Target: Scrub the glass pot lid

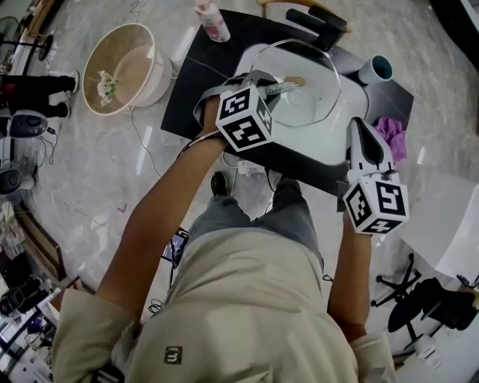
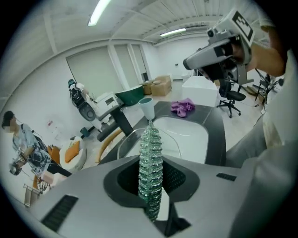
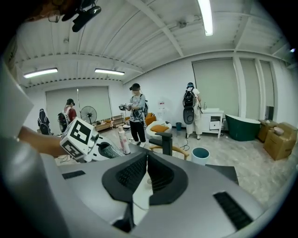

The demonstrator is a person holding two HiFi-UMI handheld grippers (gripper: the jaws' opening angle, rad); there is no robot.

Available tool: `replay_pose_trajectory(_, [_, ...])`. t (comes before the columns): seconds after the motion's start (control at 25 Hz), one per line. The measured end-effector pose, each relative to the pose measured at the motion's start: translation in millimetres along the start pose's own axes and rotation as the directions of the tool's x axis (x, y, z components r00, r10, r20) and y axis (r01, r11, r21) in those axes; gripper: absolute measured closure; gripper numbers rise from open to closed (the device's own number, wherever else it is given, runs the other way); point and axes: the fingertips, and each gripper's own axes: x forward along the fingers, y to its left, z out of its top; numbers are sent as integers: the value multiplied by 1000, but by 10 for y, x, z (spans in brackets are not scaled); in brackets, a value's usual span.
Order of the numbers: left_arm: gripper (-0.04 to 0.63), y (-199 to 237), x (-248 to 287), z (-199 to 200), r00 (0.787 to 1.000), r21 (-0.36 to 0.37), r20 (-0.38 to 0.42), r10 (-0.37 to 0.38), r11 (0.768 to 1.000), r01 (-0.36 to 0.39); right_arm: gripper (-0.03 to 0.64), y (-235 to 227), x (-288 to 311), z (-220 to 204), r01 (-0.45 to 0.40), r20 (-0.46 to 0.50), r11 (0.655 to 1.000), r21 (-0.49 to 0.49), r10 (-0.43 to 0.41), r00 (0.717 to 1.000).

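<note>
Glass pot lid [image 1: 303,75] covers the white basin [image 1: 329,138] on my dark tabletop [image 1: 194,82]; left tool [image 2: 153,179] clamps the wire scrubber [image 2: 150,144], right tool [image 3: 145,162] pressed together, empty.

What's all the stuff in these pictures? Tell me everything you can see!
lid: one, clear glass, on the tray
tray: one, white, on the table
table: one, black, in front of the person
scrubber: one, shiny silver, over the lid
bottle: one, pink and white, table's far edge
cup: one, white with teal inside, table's right corner
cloth: one, purple, right of the tray
tub: one, beige, on the floor left of the table
left gripper: grey, clamped on the scrubber
right gripper: grey, jaws together, by the tray's right side
</note>
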Motion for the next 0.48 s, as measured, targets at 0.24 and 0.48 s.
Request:
replay_pose_trajectory(0.24, [509, 153, -843, 184, 987, -88, 150, 61, 995, -48, 592, 243, -244, 243, -1, 38, 1000, -29, 2, 999])
replay_pose_trajectory(0.48, [509, 309, -1832, 381, 919, -247, 369, 138, 968, -46, 592, 539, -537, 609, -31, 121, 997, -72, 39, 992])
